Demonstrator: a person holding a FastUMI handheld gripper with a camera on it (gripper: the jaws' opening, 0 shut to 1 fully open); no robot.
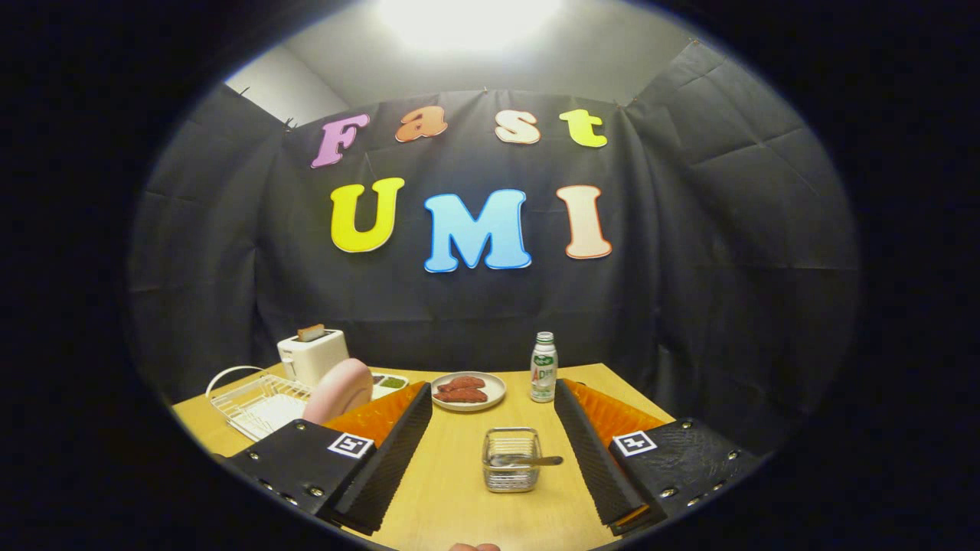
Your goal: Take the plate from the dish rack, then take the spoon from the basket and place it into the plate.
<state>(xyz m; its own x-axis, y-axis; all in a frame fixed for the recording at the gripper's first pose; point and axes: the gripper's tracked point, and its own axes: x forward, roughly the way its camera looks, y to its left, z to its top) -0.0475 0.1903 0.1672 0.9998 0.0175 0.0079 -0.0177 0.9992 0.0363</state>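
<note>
A pink plate point(339, 389) stands on edge in the white wire dish rack point(253, 403), to the left and just beyond my left finger. A small wire basket point(511, 458) sits on the wooden table between my fingers, a little ahead of them. In it lies a metal spoon point(528, 461), its handle sticking out to the right over the rim. My gripper point(494, 451) is open wide above the table and holds nothing.
Behind the rack stands a white toaster point(311, 356) with a slice in its slot. A white dish point(468, 391) with reddish food lies at the table's far middle, a small bottle point(543, 368) to its right. A flat tray point(389, 382) lies beside the toaster.
</note>
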